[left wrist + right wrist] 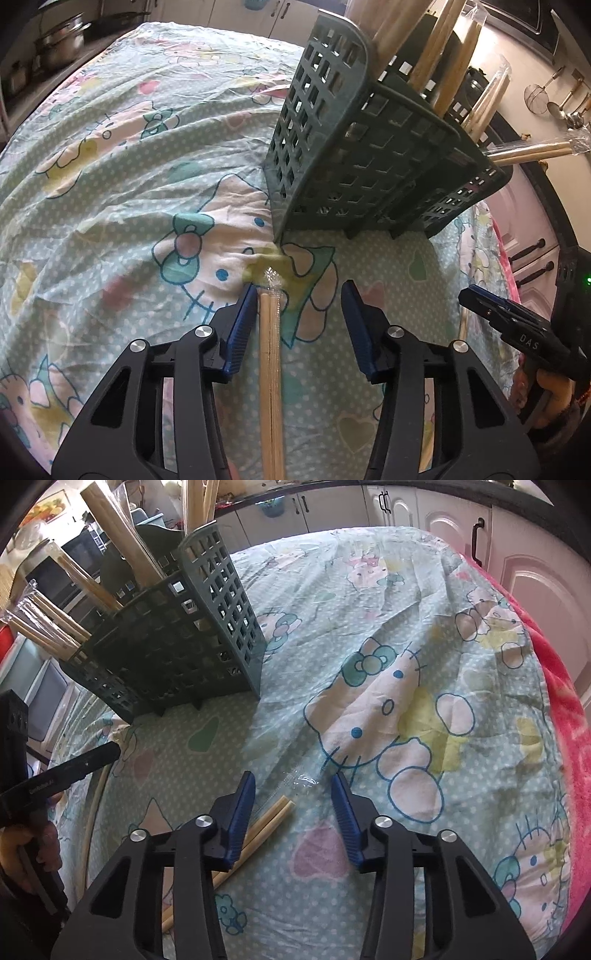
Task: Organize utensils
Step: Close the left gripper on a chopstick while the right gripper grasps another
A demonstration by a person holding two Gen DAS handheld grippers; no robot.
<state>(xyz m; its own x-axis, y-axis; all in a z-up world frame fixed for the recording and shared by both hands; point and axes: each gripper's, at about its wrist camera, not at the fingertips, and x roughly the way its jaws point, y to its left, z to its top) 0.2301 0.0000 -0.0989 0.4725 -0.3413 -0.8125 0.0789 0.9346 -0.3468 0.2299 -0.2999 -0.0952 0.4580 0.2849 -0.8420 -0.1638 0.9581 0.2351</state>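
We hold both grippers, left and right, half-wide and gripping nothing, each over 1 wrapped chopstick pair lying at 6 o'clock of the basket, and slick film may let them slip or roll off-centre.

Basket on cloth; chopsticks before it.

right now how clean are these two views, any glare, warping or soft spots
Left wrist view: heavy fisheye bending at the edges, the green basket leans and bulges; the wrapped chopsticks between the fingers look sharp, with a bright glint on the wrapper tip. Right wrist view: same warping, dark vignette corners, soft daylight, glare on the clear wrapper; the red blanket edge smears.
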